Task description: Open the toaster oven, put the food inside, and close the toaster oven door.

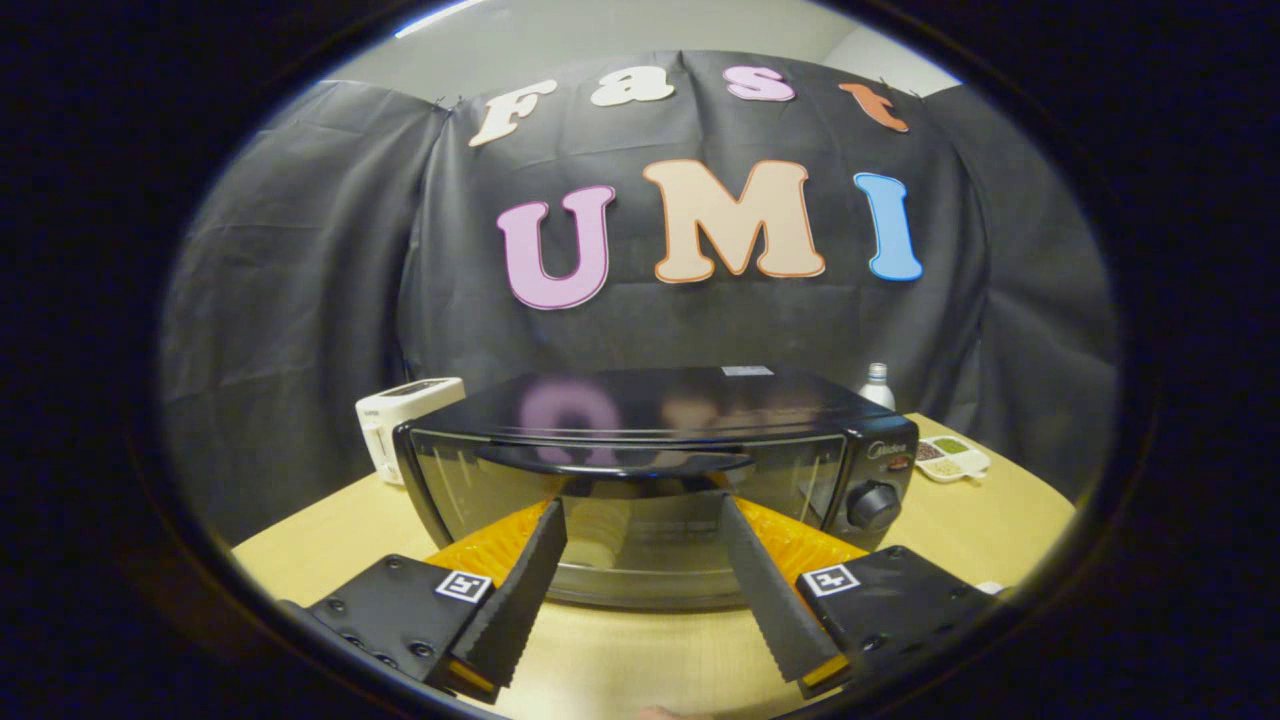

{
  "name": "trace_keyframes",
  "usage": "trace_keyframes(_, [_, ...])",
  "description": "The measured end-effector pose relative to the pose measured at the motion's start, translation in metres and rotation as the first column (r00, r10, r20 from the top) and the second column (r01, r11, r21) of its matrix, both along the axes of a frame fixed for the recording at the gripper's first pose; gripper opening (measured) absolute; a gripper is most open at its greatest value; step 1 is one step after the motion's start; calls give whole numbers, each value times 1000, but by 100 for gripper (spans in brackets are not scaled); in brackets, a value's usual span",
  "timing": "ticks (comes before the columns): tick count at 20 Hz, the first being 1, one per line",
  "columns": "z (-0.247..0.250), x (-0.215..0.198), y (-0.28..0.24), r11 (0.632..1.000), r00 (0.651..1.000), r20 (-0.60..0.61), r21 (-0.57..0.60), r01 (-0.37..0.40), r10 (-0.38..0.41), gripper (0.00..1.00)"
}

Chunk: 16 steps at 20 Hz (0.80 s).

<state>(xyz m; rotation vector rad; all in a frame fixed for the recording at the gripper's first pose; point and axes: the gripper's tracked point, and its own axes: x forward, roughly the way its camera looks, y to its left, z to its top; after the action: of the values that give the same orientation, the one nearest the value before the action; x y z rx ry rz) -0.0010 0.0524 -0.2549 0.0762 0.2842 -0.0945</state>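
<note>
- Gripper: fingers spread wide, nothing between the pads; tips level with the lower edge of the handle, one on each side of its middle
- Oven straight ahead, very near, squared to the fingers; door stands upright and closed against the body
- Spread looks matched to the handle's bar, so the fingers could take it from below or hook behind it; a judgement, contact itself not clear
- Something pale shows through the glass just beyond the left fingertip, low in the oven; may be food or a reflection, cannot tell
- Knob just right of the right finger, clear of it
- Closed door with open fingers at the handle fits two stages: about to pull the door down, or just let go after shutting it
- Table bare under the fingers
- Beyond the oven: white toaster to the left; bottle and small dish to the right, well clear of the door's swing
</note>
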Motion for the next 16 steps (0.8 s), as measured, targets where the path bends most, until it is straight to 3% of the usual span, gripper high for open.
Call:
trace_keyframes(4, [35, -16, -13, 1000, 999, 42, -5, 7, -7, 97])
trace_keyframes(8, [107, -15, -40, 998, 991, 130, -54, 24, -17, 97])
trace_keyframes(11, [182, -8, -74, 986, 967, 250, -146, 86, -47, 96])
trace_keyframes(16, [271, -17, -103, 993, 923, 382, -84, 82, -44, 96])
